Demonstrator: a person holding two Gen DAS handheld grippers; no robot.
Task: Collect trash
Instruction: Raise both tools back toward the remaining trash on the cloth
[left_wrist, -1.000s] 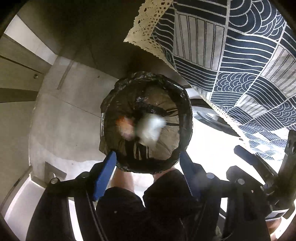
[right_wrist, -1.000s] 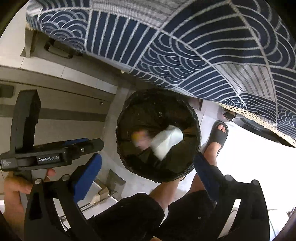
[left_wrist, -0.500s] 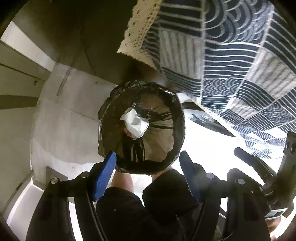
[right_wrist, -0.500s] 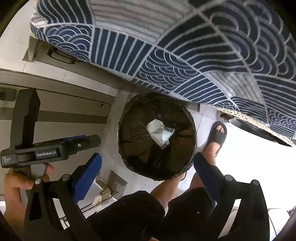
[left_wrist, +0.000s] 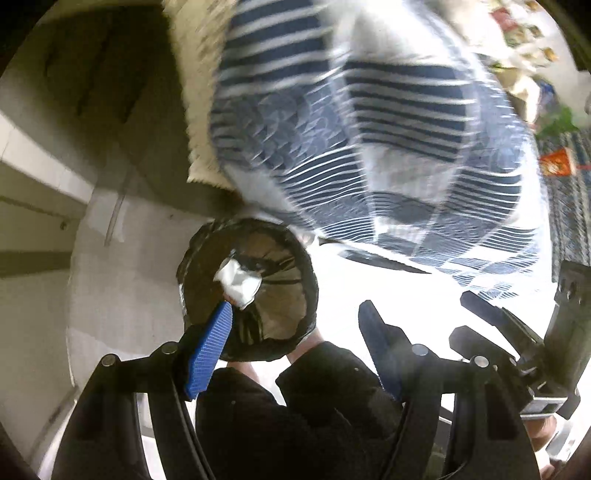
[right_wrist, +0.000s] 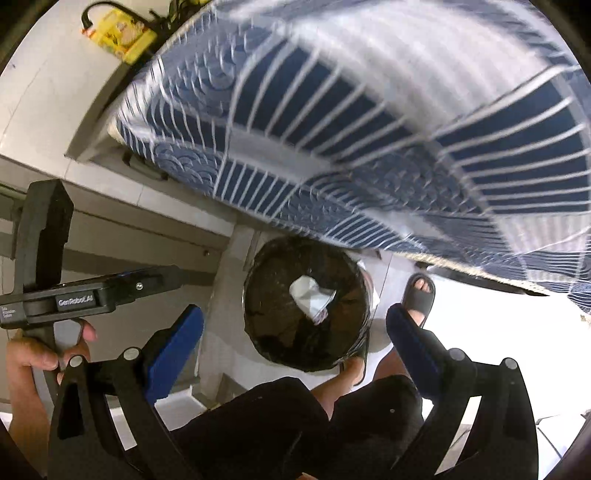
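A round bin lined with a black bag (left_wrist: 247, 288) stands on the floor below the table edge; it also shows in the right wrist view (right_wrist: 306, 302). A crumpled white piece of trash (left_wrist: 238, 282) lies inside it, also seen from the right (right_wrist: 310, 297). My left gripper (left_wrist: 295, 314) is open and empty, held above the bin's right side. My right gripper (right_wrist: 293, 317) is open and empty, above the bin. The left gripper's body (right_wrist: 92, 295) shows at the left of the right wrist view.
A blue and white patterned tablecloth (left_wrist: 369, 129) hangs over the table edge above the bin, blurred (right_wrist: 369, 129). Colourful items (left_wrist: 554, 162) lie on the table at the far right. The person's sandalled foot (right_wrist: 419, 299) and dark-clothed legs (right_wrist: 295, 424) are beside the bin. A yellow object (right_wrist: 125, 33) sits at top left.
The white trash fell into the bin and settled there. Both grippers have risen and tilted up, so the bin looks smaller and more tablecloth shows.
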